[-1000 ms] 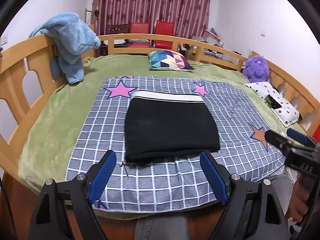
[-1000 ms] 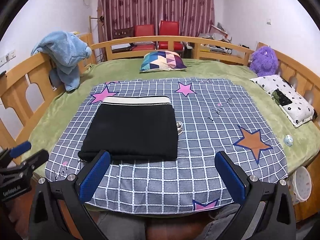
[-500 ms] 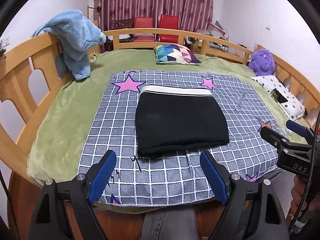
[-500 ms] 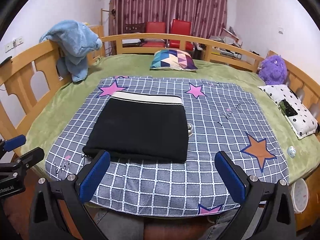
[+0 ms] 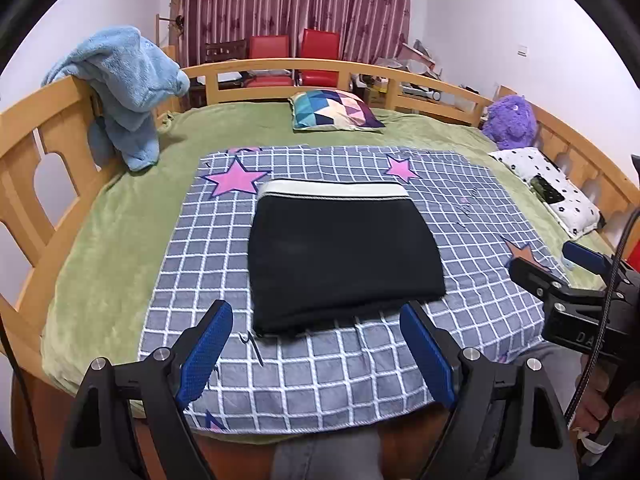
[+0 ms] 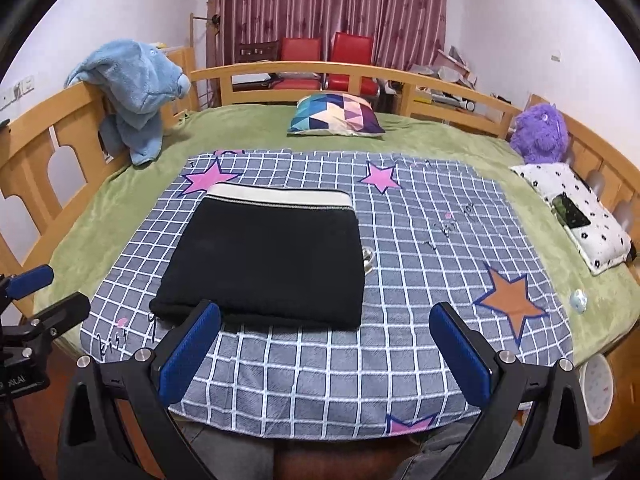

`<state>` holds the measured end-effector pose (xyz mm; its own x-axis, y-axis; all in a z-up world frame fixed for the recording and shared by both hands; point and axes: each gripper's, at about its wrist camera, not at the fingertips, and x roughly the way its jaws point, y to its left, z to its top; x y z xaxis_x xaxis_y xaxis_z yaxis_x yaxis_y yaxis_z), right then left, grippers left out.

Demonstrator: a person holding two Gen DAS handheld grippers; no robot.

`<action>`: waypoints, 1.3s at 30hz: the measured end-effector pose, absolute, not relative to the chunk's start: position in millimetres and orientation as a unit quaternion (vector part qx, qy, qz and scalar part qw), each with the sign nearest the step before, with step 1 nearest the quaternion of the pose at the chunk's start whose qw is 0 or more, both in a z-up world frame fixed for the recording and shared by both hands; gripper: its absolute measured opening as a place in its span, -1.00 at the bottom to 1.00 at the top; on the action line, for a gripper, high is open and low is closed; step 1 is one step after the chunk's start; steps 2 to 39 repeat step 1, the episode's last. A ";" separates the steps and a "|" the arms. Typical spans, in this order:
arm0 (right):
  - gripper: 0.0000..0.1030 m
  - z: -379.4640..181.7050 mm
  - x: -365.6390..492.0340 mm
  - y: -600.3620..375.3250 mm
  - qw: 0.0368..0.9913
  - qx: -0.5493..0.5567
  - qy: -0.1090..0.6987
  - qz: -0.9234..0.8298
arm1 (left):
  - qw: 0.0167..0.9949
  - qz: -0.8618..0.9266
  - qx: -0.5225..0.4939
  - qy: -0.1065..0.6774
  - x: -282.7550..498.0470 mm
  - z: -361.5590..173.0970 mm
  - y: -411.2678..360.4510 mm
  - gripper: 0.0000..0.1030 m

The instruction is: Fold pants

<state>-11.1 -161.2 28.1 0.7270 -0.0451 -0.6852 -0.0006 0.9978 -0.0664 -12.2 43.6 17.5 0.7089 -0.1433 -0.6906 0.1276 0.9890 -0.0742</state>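
Black pants [image 5: 340,256] [image 6: 268,264] with a white waistband at the far side lie folded into a flat rectangle on a grey checked sheet [image 5: 320,360] [image 6: 420,240] with stars. My left gripper [image 5: 316,352] hangs open above the sheet's near edge, short of the pants, nothing between its blue pads. My right gripper [image 6: 324,352] is open too, over the near edge and to the right of the pants' front corner. Each gripper shows at the side of the other's view.
The sheet lies on a green blanket [image 5: 116,232] in a wooden-railed bed [image 5: 48,128]. A blue plush towel [image 5: 124,80] hangs on the left rail. A colourful pillow [image 5: 332,110], a purple toy [image 6: 540,132] and a spotted pillow [image 6: 576,212] lie at the back and right.
Both grippers have drawn back from the bed and shifted a little sideways; the pants look farther away and lie unmoved. Both stay open.
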 end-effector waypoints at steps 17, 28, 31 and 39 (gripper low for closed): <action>0.99 27.5 -8.4 -161.1 0.929 -0.031 0.369 -0.010 | 0.925 -0.073 -0.007 0.373 -9.2 18.5 43.7 0.65; 0.99 27.5 -8.4 -161.1 0.929 -0.031 0.369 -0.010 | 0.925 -0.073 -0.007 0.373 -9.2 18.5 43.7 0.65; 0.99 27.5 -8.4 -161.1 0.929 -0.031 0.369 -0.010 | 0.925 -0.073 -0.007 0.373 -9.2 18.5 43.7 0.65; 0.99 27.5 -8.4 -161.1 0.929 -0.031 0.369 -0.010 | 0.925 -0.073 -0.007 0.373 -9.2 18.5 43.7 0.65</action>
